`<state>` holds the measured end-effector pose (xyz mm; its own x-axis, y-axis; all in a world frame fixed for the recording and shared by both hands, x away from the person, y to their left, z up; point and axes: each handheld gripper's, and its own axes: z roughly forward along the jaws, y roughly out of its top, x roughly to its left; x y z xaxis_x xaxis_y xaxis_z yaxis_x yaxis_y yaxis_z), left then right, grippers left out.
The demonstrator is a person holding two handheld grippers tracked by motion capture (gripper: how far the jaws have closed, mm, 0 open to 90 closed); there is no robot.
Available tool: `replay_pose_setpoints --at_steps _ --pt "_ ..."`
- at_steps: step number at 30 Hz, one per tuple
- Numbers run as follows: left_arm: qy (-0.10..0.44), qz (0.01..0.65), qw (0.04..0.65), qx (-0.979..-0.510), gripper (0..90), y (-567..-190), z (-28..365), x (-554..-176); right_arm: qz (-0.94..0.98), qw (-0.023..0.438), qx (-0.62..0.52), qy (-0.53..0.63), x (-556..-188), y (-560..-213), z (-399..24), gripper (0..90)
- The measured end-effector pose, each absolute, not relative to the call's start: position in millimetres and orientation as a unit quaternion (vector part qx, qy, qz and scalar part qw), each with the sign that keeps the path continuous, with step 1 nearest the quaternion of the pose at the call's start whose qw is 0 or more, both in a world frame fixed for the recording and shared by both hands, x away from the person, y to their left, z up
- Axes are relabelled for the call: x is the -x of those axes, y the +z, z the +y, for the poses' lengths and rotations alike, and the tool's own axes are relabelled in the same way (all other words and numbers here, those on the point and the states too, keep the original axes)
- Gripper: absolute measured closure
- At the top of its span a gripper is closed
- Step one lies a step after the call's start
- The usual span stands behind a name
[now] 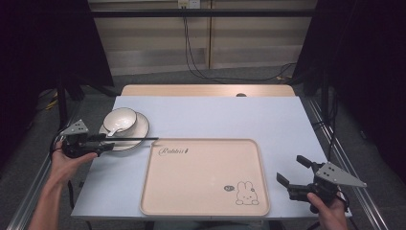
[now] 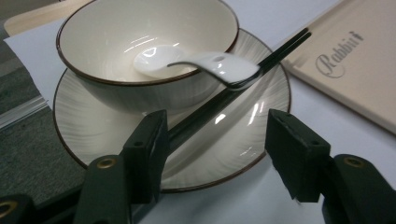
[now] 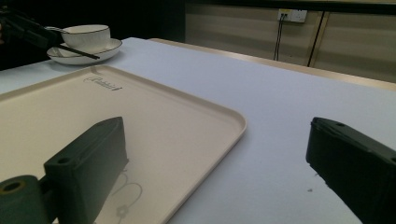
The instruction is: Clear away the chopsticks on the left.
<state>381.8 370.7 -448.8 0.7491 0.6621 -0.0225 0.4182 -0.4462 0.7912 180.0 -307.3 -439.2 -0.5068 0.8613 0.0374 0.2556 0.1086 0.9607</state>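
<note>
A cream bowl (image 1: pixel 120 119) with a dark rim sits on a ribbed plate (image 1: pixel 140 128) at the table's left. A white spoon (image 2: pixel 210 63) rests in the bowl with its handle over the rim. Black chopsticks (image 1: pixel 139 139) lie across the plate's front, pointing right toward the tray. My left gripper (image 1: pixel 109 142) reaches in from the left along them. In the left gripper view the chopsticks (image 2: pixel 280 51) run beside the left jaw, with a wide gap to the right jaw, so my left gripper (image 2: pixel 217 125) is open. My right gripper (image 1: pixel 291 169) is open and holds nothing right of the tray.
A large beige tray (image 1: pixel 201 182) with a rabbit drawing and the word "Rabbit" lies at the middle front of the pale blue table. Its near corner (image 3: pixel 233 122) shows between the right jaws. Dark curtains flank the table; cables hang at the back wall.
</note>
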Motion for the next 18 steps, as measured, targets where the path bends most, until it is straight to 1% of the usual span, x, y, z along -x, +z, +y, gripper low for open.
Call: replay_pose_setpoints --at_steps 6,13,16,18 --pt "0.152 0.319 0.408 -0.842 43.4 -453.0 367.6 -389.5 0.688 0.282 -0.407 0.531 -180.3 -439.6 -307.0 4.9" --pt "0.157 0.314 0.402 -0.846 58.1 -453.6 369.5 -389.5 0.689 0.281 -0.407 0.529 -179.9 -439.5 -307.7 4.9" --pt "0.156 0.303 0.379 -0.86 59.0 -455.6 367.2 -389.4 0.691 0.283 -0.404 0.528 -180.8 -439.6 -307.8 4.9" --pt "0.157 0.305 0.378 -0.86 59.8 -456.6 365.8 -389.1 0.691 0.283 -0.404 0.529 -180.7 -439.6 -307.6 4.9"
